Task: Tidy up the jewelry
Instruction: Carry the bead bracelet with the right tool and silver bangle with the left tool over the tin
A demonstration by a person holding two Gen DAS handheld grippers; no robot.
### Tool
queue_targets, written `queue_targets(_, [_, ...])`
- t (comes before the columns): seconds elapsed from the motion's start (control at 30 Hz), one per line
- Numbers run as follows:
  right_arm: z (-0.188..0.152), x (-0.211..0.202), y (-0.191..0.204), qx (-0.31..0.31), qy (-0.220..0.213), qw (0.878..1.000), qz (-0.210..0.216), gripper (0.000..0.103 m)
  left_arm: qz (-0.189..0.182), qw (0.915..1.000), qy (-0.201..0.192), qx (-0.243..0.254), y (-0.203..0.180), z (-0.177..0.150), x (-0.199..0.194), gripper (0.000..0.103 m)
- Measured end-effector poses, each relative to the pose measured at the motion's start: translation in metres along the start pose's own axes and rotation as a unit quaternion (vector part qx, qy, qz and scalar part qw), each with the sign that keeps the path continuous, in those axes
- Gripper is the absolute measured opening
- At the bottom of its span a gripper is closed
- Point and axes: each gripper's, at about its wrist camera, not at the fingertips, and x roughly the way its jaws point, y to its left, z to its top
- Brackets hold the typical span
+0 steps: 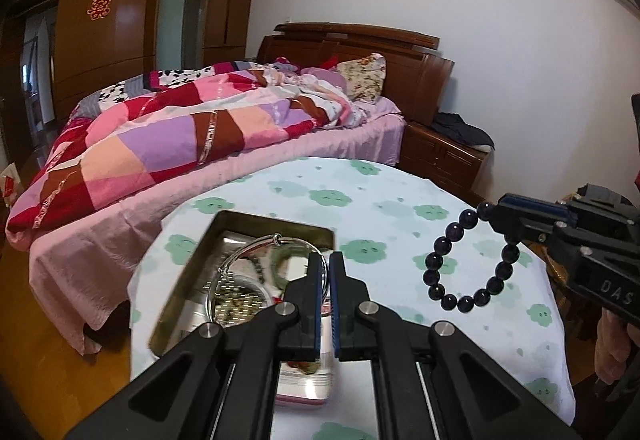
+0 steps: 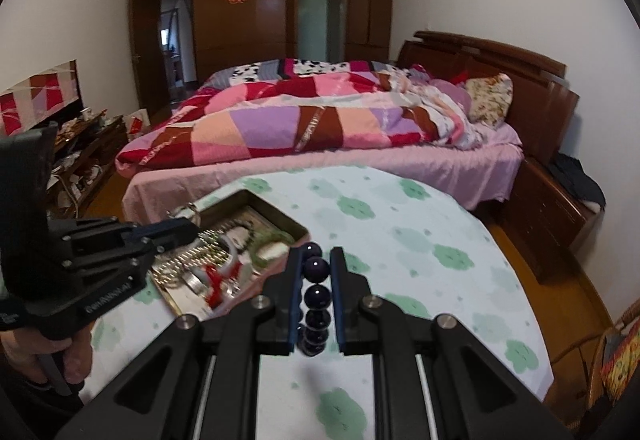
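Right wrist view: your right tongs (image 2: 316, 272) pinch the bead bracelet (image 2: 317, 298), a limp, slippery loop probably best gripped across one bead, while the left tongs (image 1: 325, 260) clamp the thin stiff silver bangle (image 1: 256, 260).

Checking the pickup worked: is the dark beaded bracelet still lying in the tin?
No, the dark beaded bracelet hangs in the air from the right gripper, off to the side of the tin.

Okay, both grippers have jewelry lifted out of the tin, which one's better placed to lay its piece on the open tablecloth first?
Probably the right. The right gripper holds the purple bead bracelet over bare tablecloth. The left gripper, with the silver bangle, hangs above the tin.
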Motion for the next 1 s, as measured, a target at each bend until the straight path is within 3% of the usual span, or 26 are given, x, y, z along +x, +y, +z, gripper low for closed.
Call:
queue_targets(0.4, [0.025, 0.024, 0.044, -0.026, -0.010, 0.999, 0.038, 0.016, 0.028, 0.9994, 0.013, -0.018, 0.035, -0.005, 0.013, 0.002])
queue_targets(1.0, [0.020, 0.071, 0.068, -0.022, 0.017, 0.997, 0.072, 0.016, 0.054, 0.9973, 0.043, -0.024, 0.061, -0.015, 0.044, 0.002])
